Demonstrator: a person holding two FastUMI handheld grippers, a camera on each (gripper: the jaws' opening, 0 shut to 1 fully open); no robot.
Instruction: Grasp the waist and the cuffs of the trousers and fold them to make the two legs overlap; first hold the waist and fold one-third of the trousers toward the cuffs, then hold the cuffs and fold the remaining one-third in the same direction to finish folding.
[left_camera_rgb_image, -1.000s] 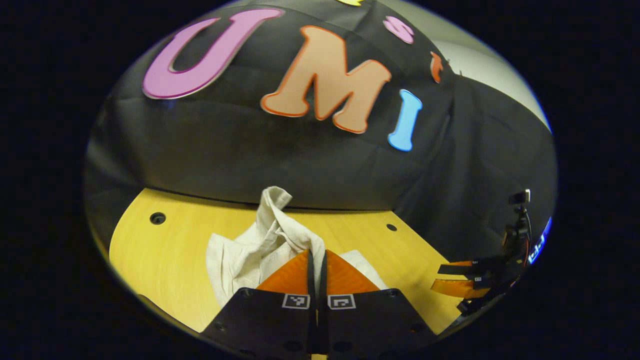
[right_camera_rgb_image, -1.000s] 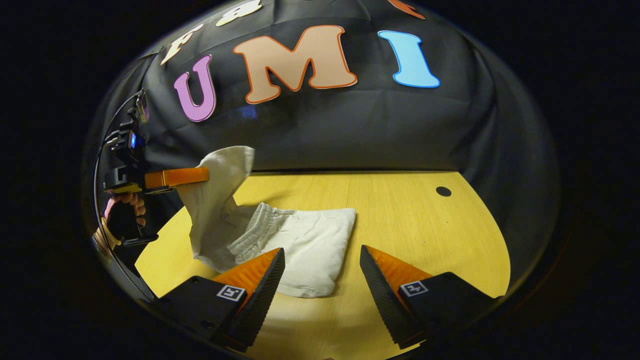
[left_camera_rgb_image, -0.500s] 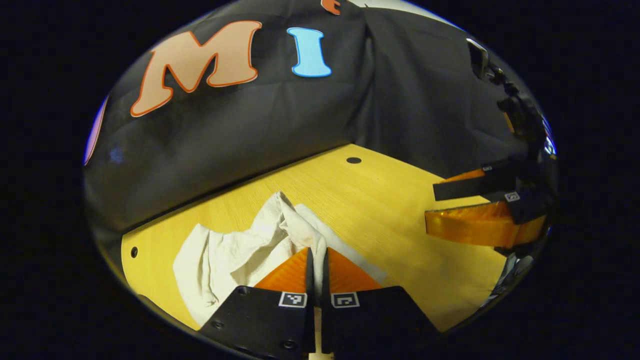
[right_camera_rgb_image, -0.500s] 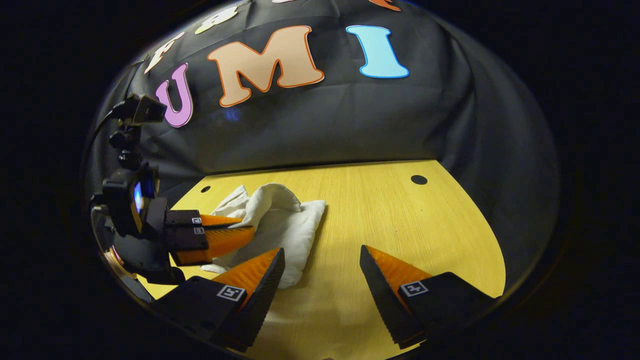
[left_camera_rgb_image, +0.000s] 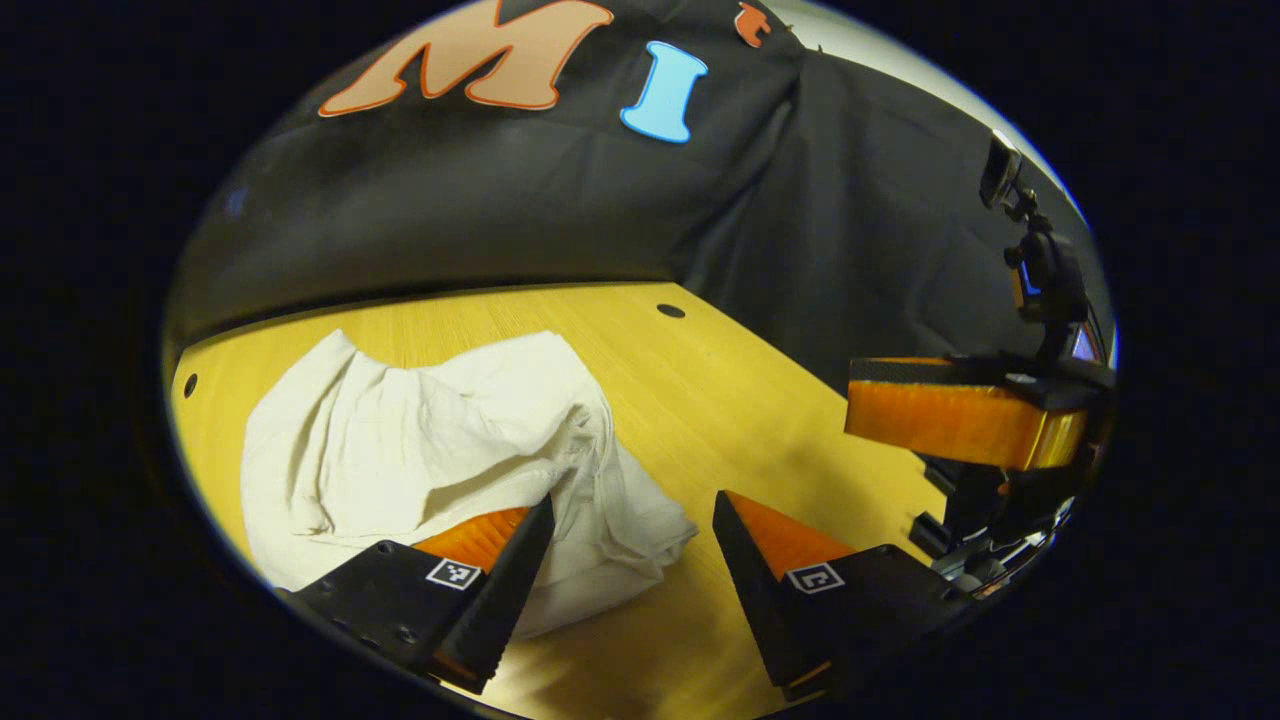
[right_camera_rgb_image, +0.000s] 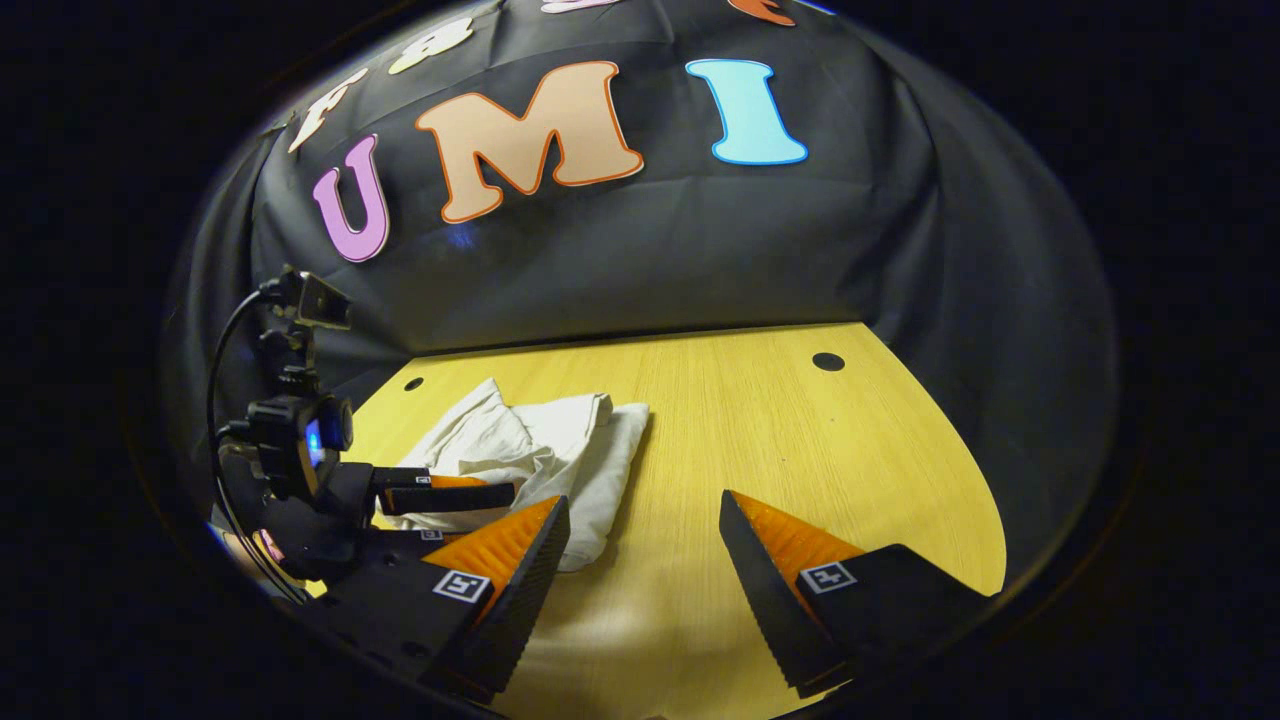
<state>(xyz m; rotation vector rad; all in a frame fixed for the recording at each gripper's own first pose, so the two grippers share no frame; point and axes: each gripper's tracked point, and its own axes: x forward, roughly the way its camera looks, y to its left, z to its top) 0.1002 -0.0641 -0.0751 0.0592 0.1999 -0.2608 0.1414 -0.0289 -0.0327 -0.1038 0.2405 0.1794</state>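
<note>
The left tool (left_camera_rgb_image: 630, 540) stands wide open, gripping nothing, one finger beside the trousers (left_camera_rgb_image: 430, 440); the right tool (right_camera_rgb_image: 645, 545) gapes empty too. The rumpled bundle lies near the worktop's (right_camera_rgb_image: 800, 450) back-left corner; its loose top fold may spring open.

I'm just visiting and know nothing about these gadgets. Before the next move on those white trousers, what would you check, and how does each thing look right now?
1. Left gripper let go of the cloth: ok, fingers apart, nothing pinched.
2. Right gripper free: ok, open over bare table.
3. Trousers lying on the table: ok, none over an edge that shows.
4. Fold neat and flat: not ok, top layer rumpled and bunched near the left gripper.
5. Legs overlapping squarely: cannot tell, layers hide each other.
6. Grippers apart from each other: ok, a gap shows between them in the right gripper view.
</note>
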